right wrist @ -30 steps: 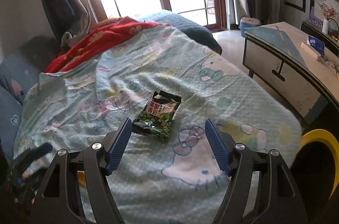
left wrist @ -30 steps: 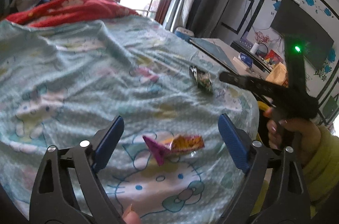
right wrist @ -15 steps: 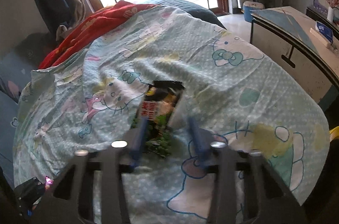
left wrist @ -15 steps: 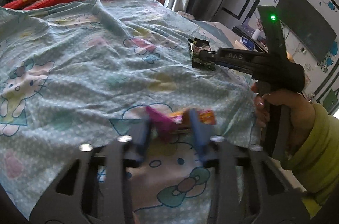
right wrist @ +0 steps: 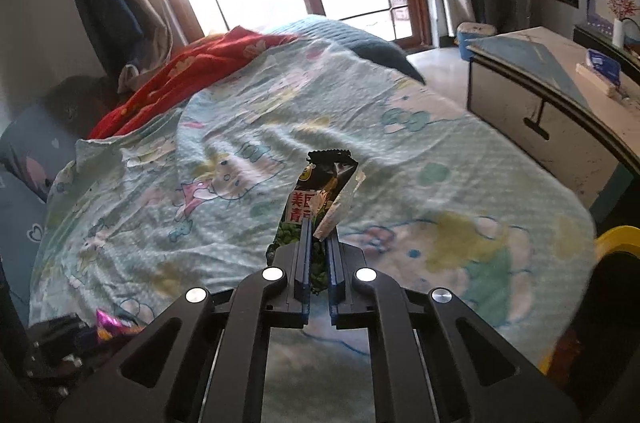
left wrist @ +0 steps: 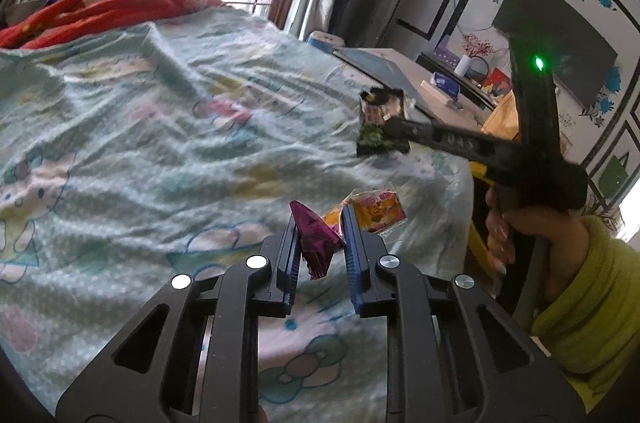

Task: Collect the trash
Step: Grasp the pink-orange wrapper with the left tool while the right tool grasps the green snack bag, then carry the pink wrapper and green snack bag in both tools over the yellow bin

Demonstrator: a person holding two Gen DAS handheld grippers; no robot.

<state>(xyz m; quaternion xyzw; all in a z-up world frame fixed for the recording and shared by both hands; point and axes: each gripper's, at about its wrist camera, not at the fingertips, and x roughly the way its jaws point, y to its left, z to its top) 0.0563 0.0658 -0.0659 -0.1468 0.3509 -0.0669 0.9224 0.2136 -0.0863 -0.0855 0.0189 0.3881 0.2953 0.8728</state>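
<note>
My left gripper (left wrist: 320, 223) is shut on a magenta and orange snack wrapper (left wrist: 316, 239) and holds it just above the Hello Kitty bedsheet (left wrist: 160, 143). My right gripper (right wrist: 319, 235) is shut on a black and green pea snack packet (right wrist: 320, 187), lifted off the sheet. The packet (left wrist: 380, 127) and the right gripper (left wrist: 394, 125) also show in the left wrist view. The wrapper (right wrist: 110, 323) shows at the lower left of the right wrist view.
A red blanket (right wrist: 192, 67) lies at the head of the bed. A white cabinet (right wrist: 540, 103) stands to the right of the bed. A yellow bin rim (right wrist: 618, 237) shows beyond the bed's right edge. A TV (left wrist: 560, 35) hangs on the wall.
Both grippers closed from wide open. The left one took hold of the magenta wrapper, the right one the pea packet, and both pieces have been lifted off the sheet.
</note>
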